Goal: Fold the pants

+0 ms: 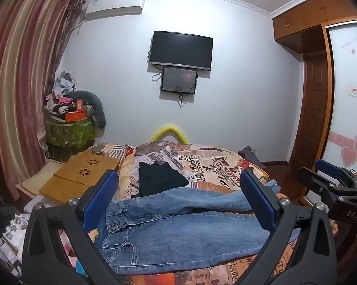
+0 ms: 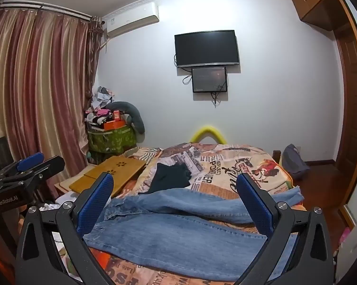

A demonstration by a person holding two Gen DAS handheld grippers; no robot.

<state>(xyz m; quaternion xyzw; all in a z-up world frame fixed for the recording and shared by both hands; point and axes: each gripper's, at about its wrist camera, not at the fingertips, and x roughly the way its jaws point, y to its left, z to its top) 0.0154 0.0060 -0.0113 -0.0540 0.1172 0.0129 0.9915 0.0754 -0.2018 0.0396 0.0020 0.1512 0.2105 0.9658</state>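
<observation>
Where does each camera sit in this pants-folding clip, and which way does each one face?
Left wrist: on the left claw, looking along the bed over the jeans to the TV wall; its own open fingers show, and the right claw at the right edge.
Right wrist: on the right claw, facing the same way; its own open fingers show, and the left claw at the left edge.
Shared: jeans, black garment, patterned bedspread, TV.

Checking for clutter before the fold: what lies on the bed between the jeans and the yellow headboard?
A folded black garment lies on the printed bedspread, just beyond the jeans; past it only bedspread up to the yellow headboard. Both wrist views show this.
</observation>
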